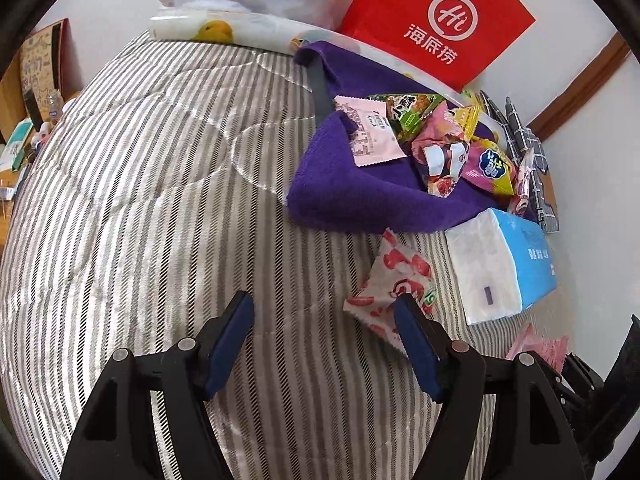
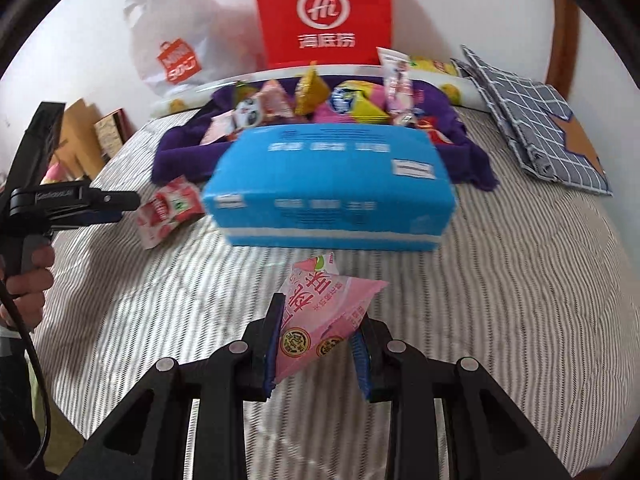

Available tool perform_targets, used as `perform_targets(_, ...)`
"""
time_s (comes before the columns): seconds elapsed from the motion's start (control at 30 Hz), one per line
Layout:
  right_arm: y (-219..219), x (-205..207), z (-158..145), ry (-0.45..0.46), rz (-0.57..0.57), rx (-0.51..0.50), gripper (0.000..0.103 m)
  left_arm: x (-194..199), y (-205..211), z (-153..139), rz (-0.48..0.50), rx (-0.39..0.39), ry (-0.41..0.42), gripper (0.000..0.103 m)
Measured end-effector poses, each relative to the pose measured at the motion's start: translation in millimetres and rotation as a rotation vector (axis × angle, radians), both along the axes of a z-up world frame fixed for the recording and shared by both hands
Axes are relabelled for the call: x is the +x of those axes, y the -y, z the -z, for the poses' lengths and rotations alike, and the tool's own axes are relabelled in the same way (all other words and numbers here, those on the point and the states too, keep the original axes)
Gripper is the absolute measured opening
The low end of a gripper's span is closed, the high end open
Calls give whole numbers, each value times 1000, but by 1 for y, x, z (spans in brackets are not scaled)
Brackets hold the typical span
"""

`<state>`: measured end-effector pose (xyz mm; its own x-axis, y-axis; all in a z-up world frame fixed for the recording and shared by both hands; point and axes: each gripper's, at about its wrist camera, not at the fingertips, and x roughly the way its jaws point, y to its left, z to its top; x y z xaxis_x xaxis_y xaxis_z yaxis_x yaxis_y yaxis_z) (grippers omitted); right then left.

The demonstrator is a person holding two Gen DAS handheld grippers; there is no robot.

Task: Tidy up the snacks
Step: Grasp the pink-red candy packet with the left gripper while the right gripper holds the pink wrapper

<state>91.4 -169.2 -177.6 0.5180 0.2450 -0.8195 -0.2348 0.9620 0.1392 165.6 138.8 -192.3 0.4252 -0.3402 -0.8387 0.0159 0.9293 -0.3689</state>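
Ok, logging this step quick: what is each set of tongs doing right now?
Left tongs: open, holding nothing.
Right tongs: shut on a pink snack packet.

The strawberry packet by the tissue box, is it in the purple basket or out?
Out. The strawberry packet lies on the striped bedcover, in front of the purple basket.

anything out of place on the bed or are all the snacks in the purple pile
One stray: a red-and-white snack packet lies alone on the striped cover, between the purple towel and the tissue pack. The right tongs hold a pink packet.
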Motion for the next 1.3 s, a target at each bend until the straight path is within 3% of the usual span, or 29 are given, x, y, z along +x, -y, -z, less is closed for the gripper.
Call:
perform_targets(0.43, 35, 11, -5, 13, 65, -12, 29, 22, 36, 1, 80, 7, 2, 73)
perform_targets(0.73, 60, 21, -11, 14, 149, -8, 29, 18, 68, 2, 128, 177, 49, 72)
perform_targets(0.8, 64, 24, -15, 17, 152, 3, 29, 18, 72, 2, 137, 160, 63, 70)
perform_targets(0.97, 74, 32, -27, 24, 180, 45, 29, 19, 83, 3, 157, 222, 76, 63)
perform_targets(1.13, 70, 35, -23, 17, 174, 10, 28, 17, 89, 5, 177, 277, 95, 62)
perform_targets(1.3, 63, 35, -21, 9, 160, 8, 28, 11, 91, 6, 172, 320, 131, 54)
